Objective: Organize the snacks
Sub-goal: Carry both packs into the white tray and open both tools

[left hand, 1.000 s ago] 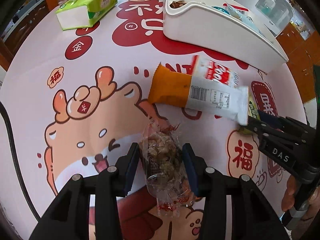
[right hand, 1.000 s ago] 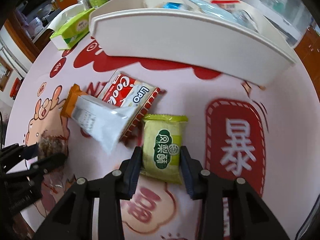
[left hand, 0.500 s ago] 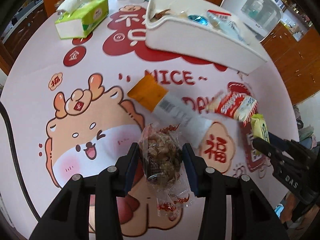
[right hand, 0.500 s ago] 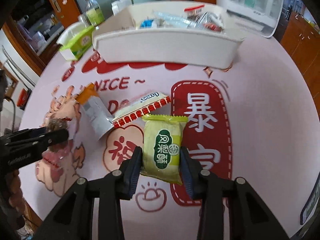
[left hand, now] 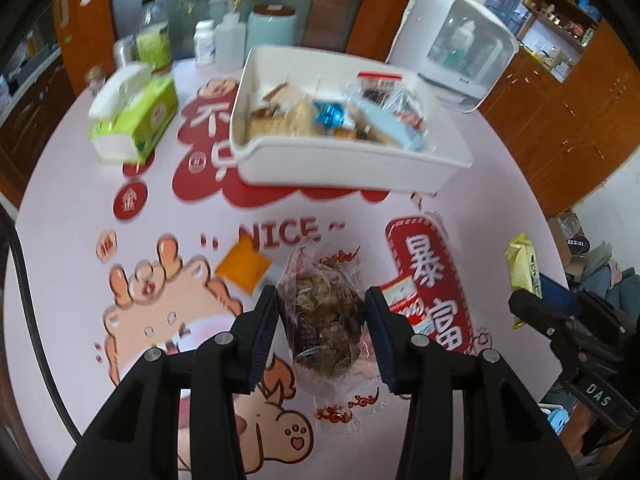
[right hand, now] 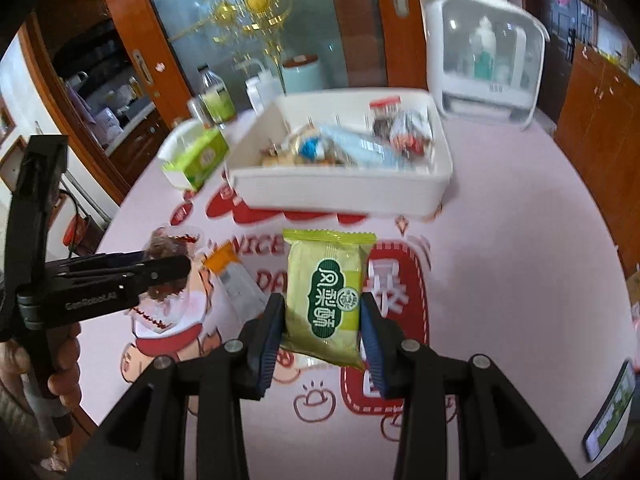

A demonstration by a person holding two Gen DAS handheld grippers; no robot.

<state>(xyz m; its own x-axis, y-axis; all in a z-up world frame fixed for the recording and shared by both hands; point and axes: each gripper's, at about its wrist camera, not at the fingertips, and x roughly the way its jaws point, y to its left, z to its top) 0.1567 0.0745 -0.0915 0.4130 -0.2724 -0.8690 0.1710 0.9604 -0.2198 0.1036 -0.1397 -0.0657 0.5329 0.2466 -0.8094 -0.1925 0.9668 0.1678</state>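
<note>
Snacks (right hand: 326,294) now higher above table (right hand: 500,264)

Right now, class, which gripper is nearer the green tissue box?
Left. The left gripper, shut on the clear-wrapped snack, hangs on the same side as the green tissue box; the right gripper, shut on the green packet, is further right.

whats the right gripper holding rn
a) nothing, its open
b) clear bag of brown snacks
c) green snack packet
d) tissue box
c: in the right wrist view the right gripper is clamped on both sides of the green snack packet, lifted off the table, while the clear bag of brown snacks sits in the left gripper and the tissue box rests beside the white bin.
</note>
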